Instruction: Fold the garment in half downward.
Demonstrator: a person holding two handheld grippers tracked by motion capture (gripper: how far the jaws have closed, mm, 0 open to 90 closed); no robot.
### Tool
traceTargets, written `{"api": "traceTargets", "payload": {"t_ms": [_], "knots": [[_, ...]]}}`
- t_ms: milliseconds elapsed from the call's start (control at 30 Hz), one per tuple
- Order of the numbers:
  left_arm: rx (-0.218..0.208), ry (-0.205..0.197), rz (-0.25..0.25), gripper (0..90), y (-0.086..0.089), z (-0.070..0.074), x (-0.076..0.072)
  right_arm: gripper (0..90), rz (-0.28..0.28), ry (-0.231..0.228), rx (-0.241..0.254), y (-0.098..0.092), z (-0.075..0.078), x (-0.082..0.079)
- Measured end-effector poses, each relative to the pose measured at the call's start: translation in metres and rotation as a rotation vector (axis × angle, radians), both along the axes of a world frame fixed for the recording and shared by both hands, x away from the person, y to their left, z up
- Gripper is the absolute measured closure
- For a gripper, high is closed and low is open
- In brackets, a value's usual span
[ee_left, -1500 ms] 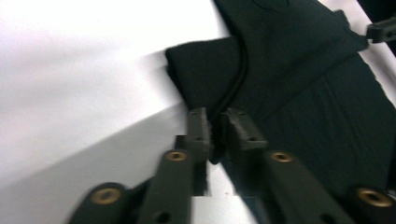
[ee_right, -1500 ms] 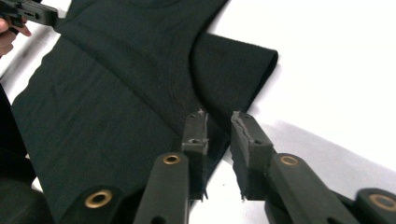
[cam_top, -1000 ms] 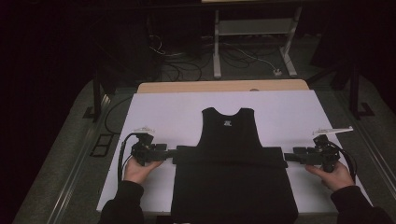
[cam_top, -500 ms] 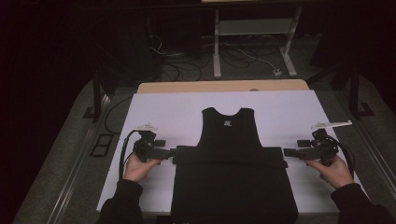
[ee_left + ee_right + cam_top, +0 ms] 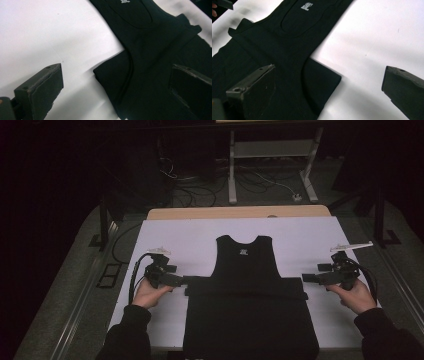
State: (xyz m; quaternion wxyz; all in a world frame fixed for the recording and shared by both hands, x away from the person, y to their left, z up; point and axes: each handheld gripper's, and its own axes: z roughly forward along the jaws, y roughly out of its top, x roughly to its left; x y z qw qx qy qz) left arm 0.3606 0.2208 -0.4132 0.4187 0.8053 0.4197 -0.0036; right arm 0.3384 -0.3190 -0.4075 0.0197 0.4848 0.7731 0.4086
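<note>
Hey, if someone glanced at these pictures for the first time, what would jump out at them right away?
The black sleeveless top stands out first, lying flat in the middle of the white table cover, its lower part folded up into a band across it. Next come the two hand-held grippers at the ends of that band: the left gripper at its left end and the right gripper at its right end, both with jaws open.

Both claws let go of folded black top [image 5: 248, 290]: left claw [image 5: 181, 280] & right claw [image 5: 306, 278] now wide, backed off outward.
</note>
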Motion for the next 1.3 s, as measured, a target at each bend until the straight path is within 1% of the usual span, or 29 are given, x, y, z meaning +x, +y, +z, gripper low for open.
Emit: {"api": "traceTargets", "payload": {"t_ms": [67,233,367,433,533,600,667,700,833,900,967,1000,1100,1167,1200,1300], "knots": [[0.000,-0.003,-0.002,0.0,-0.001,0.001,0.002,0.0,0.006,-0.005,0.007,0.000,0.002,0.002],[0.001,-0.018,-0.008,0.0,-0.004,0.007,0.006,0.0,0.013,-0.016,-0.010,0.002,0.008,0.006],[0.017,-0.017,-0.012,0.0,-0.005,0.010,0.010,0.0,0.019,-0.016,-0.011,0.003,0.013,0.010],[0.016,-0.018,-0.013,0.0,-0.006,0.012,0.011,0.0,0.018,-0.022,-0.018,0.004,0.015,0.012],[0.016,-0.027,-0.014,0.0,-0.008,0.015,0.014,0.0,0.025,-0.029,-0.015,0.005,0.019,0.015],[0.025,-0.031,-0.015,0.0,-0.008,0.017,0.016,0.0,0.030,-0.037,-0.020,0.005,0.022,0.018],[0.030,-0.033,-0.017,0.0,-0.009,0.019,0.018,0.0,0.033,-0.034,-0.024,0.007,0.024,0.020],[0.028,-0.034,-0.018,0.0,-0.010,0.020,0.019,0.0,0.037,-0.043,-0.027,0.007,0.025,0.022],[0.028,-0.040,-0.018,0.0,-0.012,0.025,0.025,0.0,0.038,-0.042,-0.027,0.008,0.031,0.027],[0.026,-0.039,-0.022,0.0,-0.013,0.027,0.027,0.0,0.041,-0.051,-0.031,0.008,0.033,0.030],[0.033,-0.045,-0.029,0.0,-0.014,0.029,0.030,0.0,0.044,-0.053,-0.029,0.008,0.034,0.032],[0.033,-0.044,-0.027,0.0,-0.015,0.030,0.031,0.0,0.040,-0.046,-0.032,0.009,0.035,0.033],[0.031,-0.049,-0.030,0.0,-0.017,0.033,0.033,0.0,0.044,-0.054,-0.039,0.010,0.036,0.036],[0.031,-0.052,-0.031,0.0,-0.018,0.035,0.035,0.0,0.043,-0.051,-0.038,0.011,0.038,0.038],[0.036,-0.054,-0.034,0.0,-0.018,0.036,0.036,0.0,0.048,-0.059,-0.039,0.011,0.038,0.039],[0.039,-0.055,-0.034,0.0,-0.019,0.039,0.039,0.0,0.049,-0.058,-0.036,0.011,0.038,0.041]]}}
